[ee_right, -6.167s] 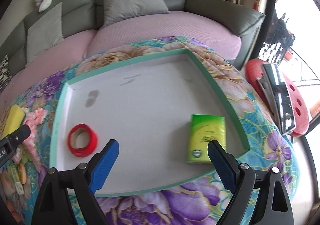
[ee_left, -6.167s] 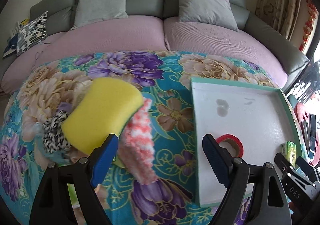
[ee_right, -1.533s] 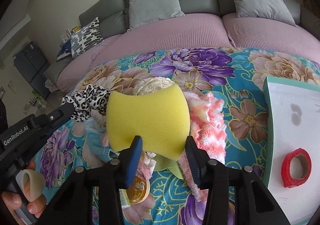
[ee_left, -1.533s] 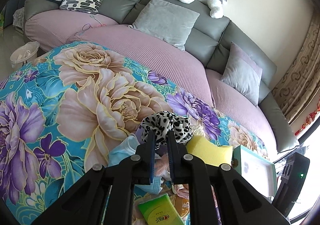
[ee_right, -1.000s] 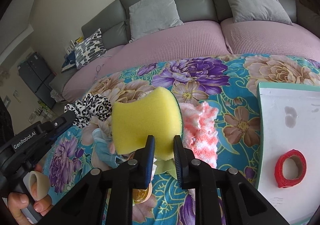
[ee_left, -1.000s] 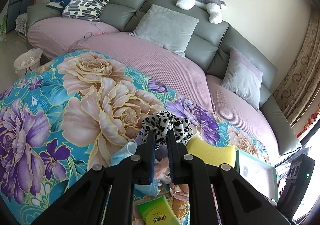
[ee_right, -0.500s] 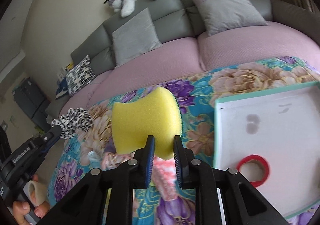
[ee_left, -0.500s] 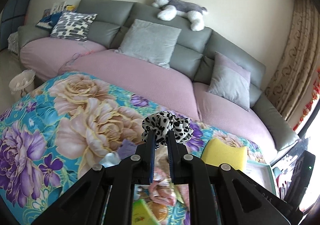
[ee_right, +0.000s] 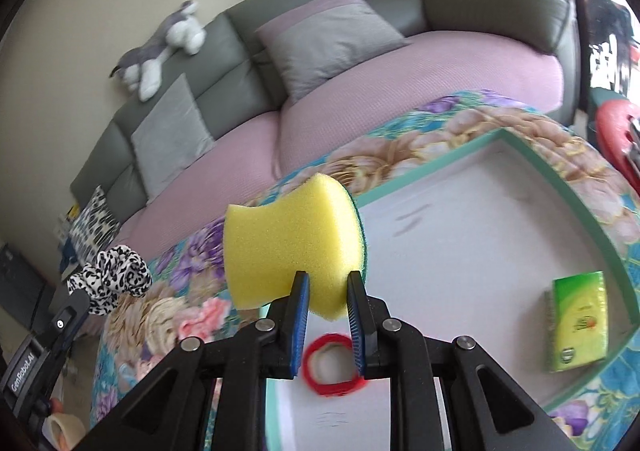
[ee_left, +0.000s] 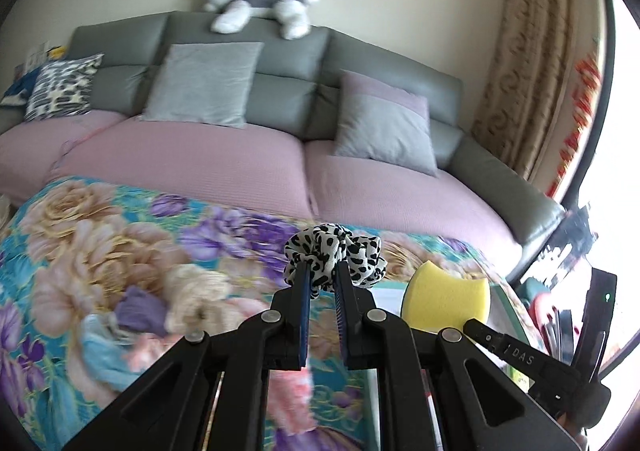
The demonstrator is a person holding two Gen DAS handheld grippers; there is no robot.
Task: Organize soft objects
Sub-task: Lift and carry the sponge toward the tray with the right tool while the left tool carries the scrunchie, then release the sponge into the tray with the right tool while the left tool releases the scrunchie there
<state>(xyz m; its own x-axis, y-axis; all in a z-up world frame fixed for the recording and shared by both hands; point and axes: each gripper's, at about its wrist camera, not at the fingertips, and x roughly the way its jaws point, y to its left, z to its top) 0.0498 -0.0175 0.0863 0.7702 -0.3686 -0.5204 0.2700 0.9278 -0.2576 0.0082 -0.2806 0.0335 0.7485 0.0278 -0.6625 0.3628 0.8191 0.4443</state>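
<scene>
Both claws have swung from the pile toward the tray (ee_right: 556, 187): left claw (ee_left: 322, 283) clenched on scrunchie (ee_left: 334, 257), right claw (ee_right: 328, 291) grasping sponge (ee_right: 292, 243), seemingly above the tray; next, lower and release.

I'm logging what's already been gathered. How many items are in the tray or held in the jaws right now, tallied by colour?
Red: 1, tape roll in the tray
Green: 1, tissue pack in the tray
Yellow: 1, sponge, right gripper
Black-and-white: 1, scrunchie, left gripper
Total: 4

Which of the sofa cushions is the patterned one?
The black-and-white spotted cushion at the sofa's far left end. The other two cushions are plain: a grey one and a grey-and-lilac one.
</scene>
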